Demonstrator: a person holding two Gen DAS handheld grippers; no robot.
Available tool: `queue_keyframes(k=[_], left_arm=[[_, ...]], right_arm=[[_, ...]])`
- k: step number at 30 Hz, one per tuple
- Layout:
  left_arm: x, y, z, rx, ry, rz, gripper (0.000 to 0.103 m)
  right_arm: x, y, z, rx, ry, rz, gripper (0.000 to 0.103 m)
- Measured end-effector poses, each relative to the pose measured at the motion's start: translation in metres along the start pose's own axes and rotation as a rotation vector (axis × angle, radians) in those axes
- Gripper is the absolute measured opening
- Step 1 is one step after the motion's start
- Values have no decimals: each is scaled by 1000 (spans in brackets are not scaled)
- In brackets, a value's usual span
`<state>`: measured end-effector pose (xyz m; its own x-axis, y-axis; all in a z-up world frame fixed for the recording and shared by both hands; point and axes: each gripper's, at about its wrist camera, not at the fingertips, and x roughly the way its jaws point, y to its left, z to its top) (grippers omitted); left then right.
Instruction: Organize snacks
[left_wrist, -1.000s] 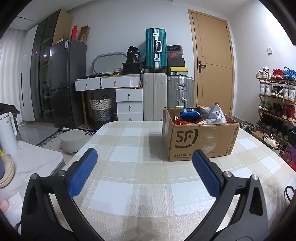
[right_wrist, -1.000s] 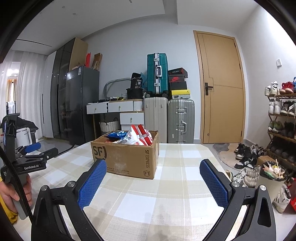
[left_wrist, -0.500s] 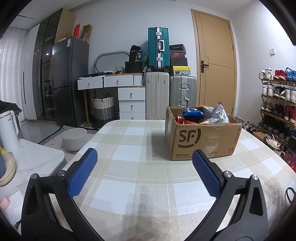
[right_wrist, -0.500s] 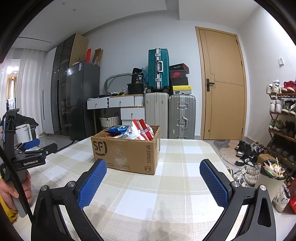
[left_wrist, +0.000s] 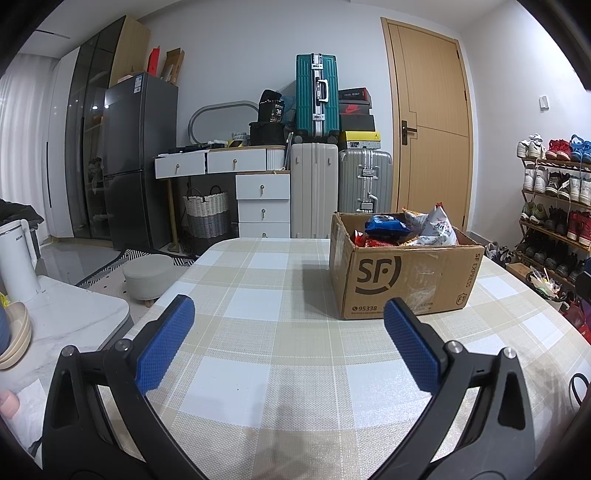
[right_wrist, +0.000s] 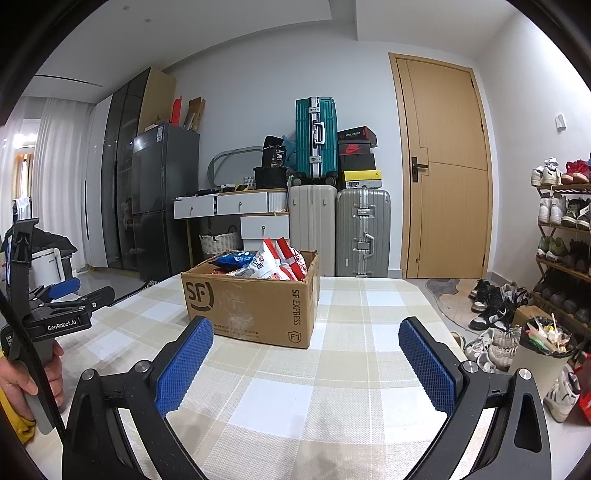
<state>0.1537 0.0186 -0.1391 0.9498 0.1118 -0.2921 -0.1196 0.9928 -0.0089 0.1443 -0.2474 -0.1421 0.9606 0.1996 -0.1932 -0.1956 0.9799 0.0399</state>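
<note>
Both hand-held grippers, left (left_wrist: 288, 332) and right (right_wrist: 304, 354), hover spread wide and empty above the checked desk (left_wrist: 295, 387); the cardboard box (left_wrist: 402, 280) of snack bags (right_wrist: 277, 264) stands on the desk ahead of them.

The bench (left_wrist: 258, 306) has a cloth with big squares of tan, white and pale blue. The box (left_wrist: 406, 280) is brown with dark letters. Inside it are snack bags (right_wrist: 273, 264) in red, white and blue. The left hand-held gripper (left_wrist: 288, 332) is black with bumpy blue pads (left_wrist: 166, 343). The right hand-held gripper (right_wrist: 304, 360) has the same colours. The door (left_wrist: 432, 140) is light brown. One suitcase (left_wrist: 317, 99) is teal, one (left_wrist: 365, 181) is silver.
</note>
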Motion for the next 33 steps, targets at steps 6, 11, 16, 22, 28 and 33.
queue_keyframes(k=[6,11,16,22,28,33], left_arm=[[-1,0,-1,3,-1,5,102],[-2,-2,-2,9,-2,21,102],[-6,0,-4,6,-12,12,102],[-7,0,-3,3,-6,18,102],[-7,0,-3,4,-7,19,102],[-6,0,-3,5,1,17,102]], right_arm=[[0,0,0,-1,0,0,102],[0,0,0,-1,1,0,102],[0,0,0,-2,3,-3,102],[0,0,-1,-4,4,-3,102],[0,0,-2,-3,10,-5,102],[1,-1,-2,-3,10,-4,102]])
